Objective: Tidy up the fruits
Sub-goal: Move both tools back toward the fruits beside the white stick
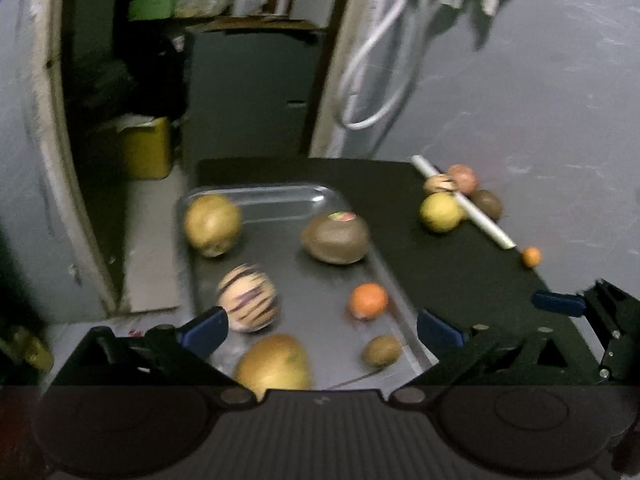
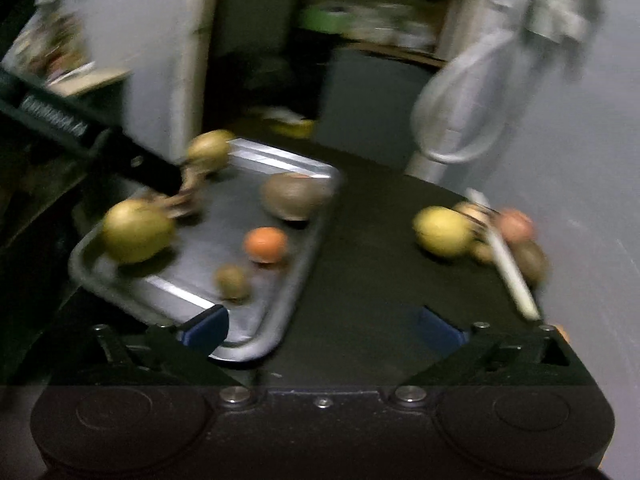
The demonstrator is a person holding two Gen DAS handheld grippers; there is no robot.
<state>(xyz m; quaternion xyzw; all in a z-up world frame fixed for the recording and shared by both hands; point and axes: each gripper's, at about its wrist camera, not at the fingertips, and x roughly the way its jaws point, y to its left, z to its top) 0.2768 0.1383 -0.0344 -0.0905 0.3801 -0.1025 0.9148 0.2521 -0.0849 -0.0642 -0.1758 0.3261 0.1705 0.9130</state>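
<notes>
Sorting looked partly done: six fruits sat on the tray (image 1: 280, 196) at left centre, including a striped melon (image 1: 247, 298) and an orange (image 1: 368, 300). Five fruits (image 1: 442, 212) stayed on the mat by a white tube (image 1: 464, 202), upper right. Left gripper (image 1: 320, 332) and right gripper (image 2: 320, 330) both stood wide apart, holding nothing.

Dim, grainy frames (right wrist view badly motion-blurred), fisheye-bent edges.

Six fruits (image 1: 335, 239) lie in one metal tray (image 1: 280, 196); five more (one tiny) flank one white rod (image 1: 464, 202).
</notes>
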